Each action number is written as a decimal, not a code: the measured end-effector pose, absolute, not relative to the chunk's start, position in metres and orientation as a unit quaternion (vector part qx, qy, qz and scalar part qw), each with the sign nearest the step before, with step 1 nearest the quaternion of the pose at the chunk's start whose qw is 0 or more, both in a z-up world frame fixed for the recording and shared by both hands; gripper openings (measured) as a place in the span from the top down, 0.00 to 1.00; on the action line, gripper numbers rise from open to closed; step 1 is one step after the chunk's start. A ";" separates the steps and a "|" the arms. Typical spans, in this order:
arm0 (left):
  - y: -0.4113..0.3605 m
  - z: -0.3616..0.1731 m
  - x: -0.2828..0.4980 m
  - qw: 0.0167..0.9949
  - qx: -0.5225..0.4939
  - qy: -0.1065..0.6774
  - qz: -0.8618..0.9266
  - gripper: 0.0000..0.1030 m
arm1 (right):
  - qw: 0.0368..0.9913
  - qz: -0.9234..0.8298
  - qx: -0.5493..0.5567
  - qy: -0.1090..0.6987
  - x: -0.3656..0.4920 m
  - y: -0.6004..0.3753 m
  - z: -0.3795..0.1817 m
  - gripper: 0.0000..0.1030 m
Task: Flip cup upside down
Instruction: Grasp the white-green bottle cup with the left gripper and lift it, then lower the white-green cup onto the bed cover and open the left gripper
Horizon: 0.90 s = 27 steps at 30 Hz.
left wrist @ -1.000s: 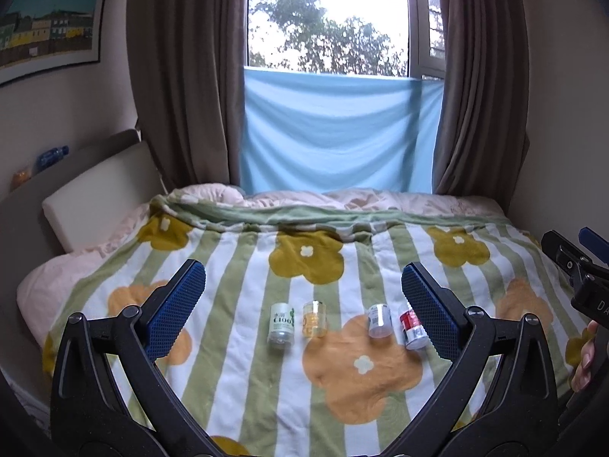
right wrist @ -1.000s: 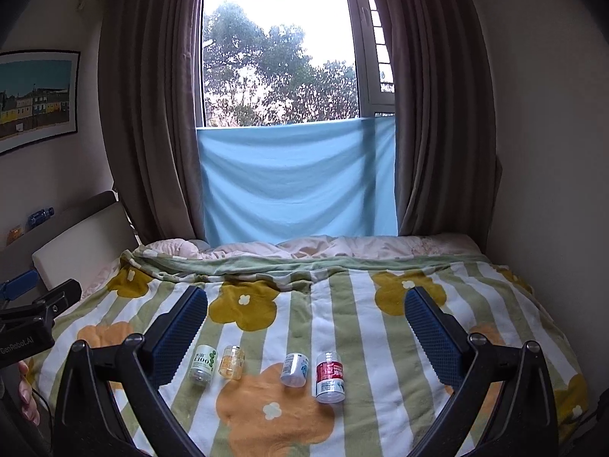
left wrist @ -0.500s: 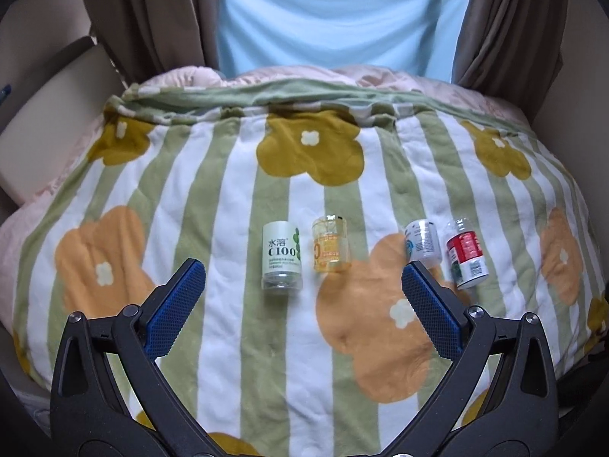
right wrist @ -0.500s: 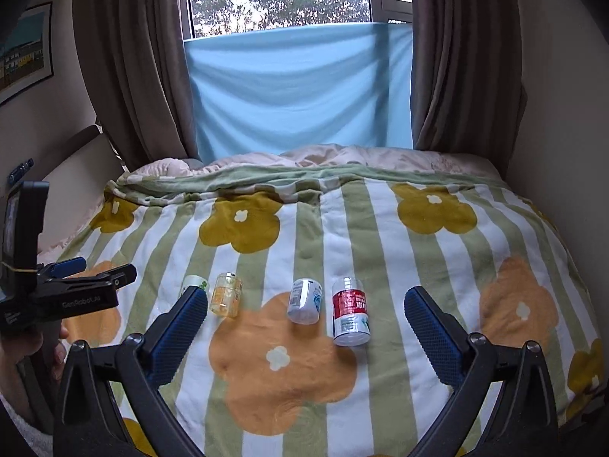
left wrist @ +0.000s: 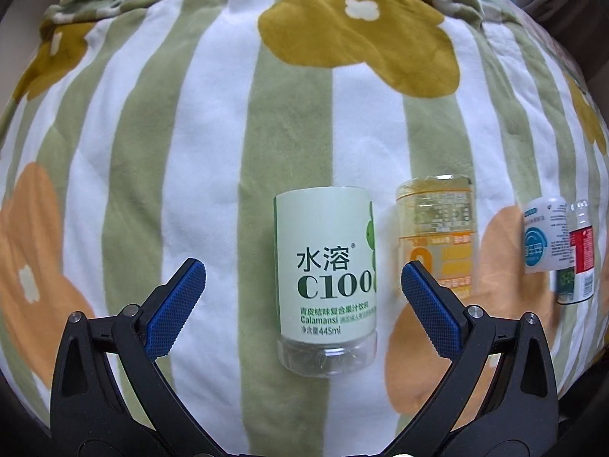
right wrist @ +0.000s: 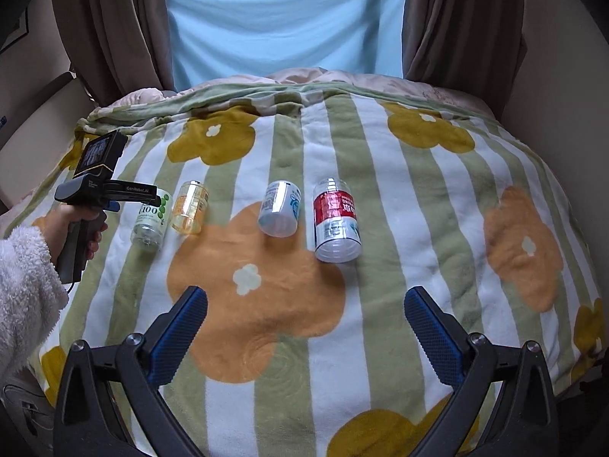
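Several cut-bottle cups stand in a row on a striped flower blanket (right wrist: pixel 380 198). The leftmost is a green-labelled C100 cup (left wrist: pixel 327 278), also in the right wrist view (right wrist: pixel 150 221). Beside it stand a yellow cup (left wrist: pixel 437 228) (right wrist: pixel 190 209), a blue-white cup (left wrist: pixel 542 240) (right wrist: pixel 279 209) and a red-labelled cup (left wrist: pixel 580 255) (right wrist: pixel 337 221). My left gripper (left wrist: pixel 300 289) is open, its blue fingers either side of the C100 cup, not touching it. My right gripper (right wrist: pixel 304 327) is open and empty, well short of the red cup.
The bed fills the view, with brown curtains (right wrist: pixel 106 26) and a light blue cloth (right wrist: pixel 285 19) behind it. A wall stands at the right (right wrist: pixel 559 57) and a headboard at the left (right wrist: pixel 34 87). The hand holding the left gripper (right wrist: pixel 76 228) shows at the left.
My left gripper has dropped down and forward to straddle the C100 cup. My right gripper has tilted down and moved closer to the blanket. Both stay open.
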State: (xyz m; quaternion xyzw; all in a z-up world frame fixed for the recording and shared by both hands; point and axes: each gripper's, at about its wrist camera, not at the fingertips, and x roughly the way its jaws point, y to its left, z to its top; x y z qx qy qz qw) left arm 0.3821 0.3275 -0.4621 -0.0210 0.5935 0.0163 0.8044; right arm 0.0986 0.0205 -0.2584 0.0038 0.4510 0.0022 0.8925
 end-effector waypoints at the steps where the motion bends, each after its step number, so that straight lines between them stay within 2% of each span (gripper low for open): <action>1: 0.326 -0.471 0.387 0.795 -0.013 0.606 0.018 0.01 | 0.891 -0.002 0.002 0.454 0.098 0.019 -0.262 0.00; 5: 0.326 -0.494 0.398 0.778 -0.021 0.628 0.008 0.11 | 0.886 -0.010 0.005 0.464 0.098 0.016 -0.275 0.00; 7: 0.327 -0.501 0.400 0.774 -0.039 0.632 -0.007 0.29 | 0.883 -0.013 0.002 0.469 0.096 0.016 -0.280 0.00; 9: 0.326 -0.506 0.399 0.768 -0.053 0.638 -0.022 0.43 | 0.880 -0.014 0.002 0.475 0.094 0.016 -0.284 0.00; 18: 0.313 -0.486 0.373 0.784 -0.049 0.618 -0.024 0.43 | 0.881 -0.014 0.006 0.474 0.084 0.013 -0.282 0.00; 22: 0.294 -0.465 0.332 0.785 -0.061 0.615 -0.046 0.43 | 0.883 -0.012 0.009 0.470 0.079 0.012 -0.280 0.00; 27: 0.232 -0.443 0.266 0.782 -0.074 0.612 -0.097 0.43 | 0.887 -0.011 0.014 0.461 0.069 0.009 -0.276 0.00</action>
